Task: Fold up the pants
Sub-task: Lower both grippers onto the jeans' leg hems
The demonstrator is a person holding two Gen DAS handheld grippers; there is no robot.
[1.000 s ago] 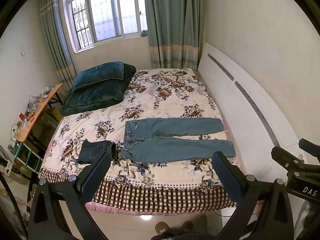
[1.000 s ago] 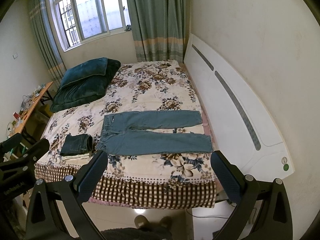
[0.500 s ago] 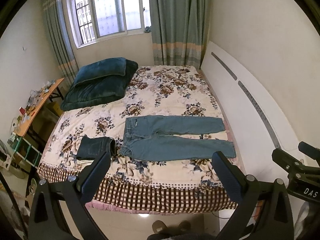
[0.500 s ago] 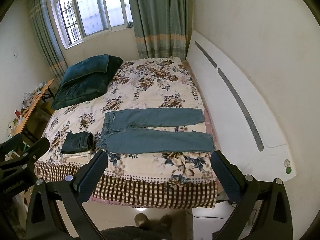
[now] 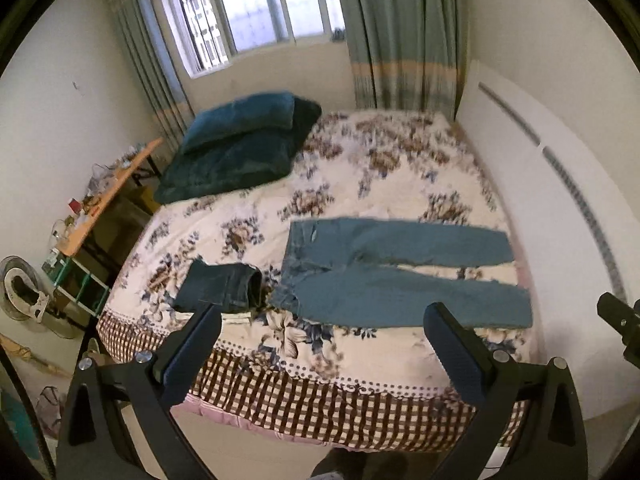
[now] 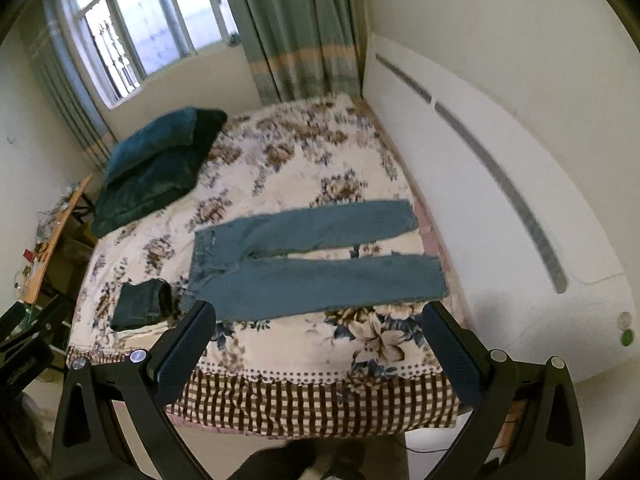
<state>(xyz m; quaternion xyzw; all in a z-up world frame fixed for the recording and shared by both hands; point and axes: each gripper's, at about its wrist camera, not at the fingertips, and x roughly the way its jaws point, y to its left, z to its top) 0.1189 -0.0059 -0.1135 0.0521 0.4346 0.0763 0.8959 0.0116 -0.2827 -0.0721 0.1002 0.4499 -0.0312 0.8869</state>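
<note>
Both grippers were held above the floor at the foot-side edge of the bed (image 5: pixel 320 400), facing across it; neither touched fabric.

Scene, left to right:
- Cluttered wooden table (image 5: pixel 108 196) beside the bed's left edge, well clear of the work.
- Dark teal folded blanket (image 5: pixel 240 148) at the far left corner of the mattress.
- A small dark folded denim bundle (image 5: pixel 220 288) near the front left corner, just beside the waistband of the open pair, possibly touching it; blur prevented a firm call.
- Blue jeans (image 5: pixel 392 276) lying flat and unfolded on the floral cover, near the front edge. Waistband to the left, hems to the right by the white headboard (image 5: pixel 552 200). The legs were slightly spread, with a strip of cover showing between them.

Left gripper (image 5: pixel 320 344): fingers spread wide, nothing between them. Right gripper (image 6: pixel 320 340): likewise wide and empty; in its view the jeans (image 6: pixel 316 264) sat directly ahead and just beyond the fingertips.

Key relation: the long axis of the jeans ran left-right, crosswise to both grippers' pointing direction. Judged the waistband end nearer the left gripper and the hem end nearer the right, so each hand has its own end of the near leg. No fold begun on this pair; task at its start for it. Frames blurred; seam detail unreadable.
</note>
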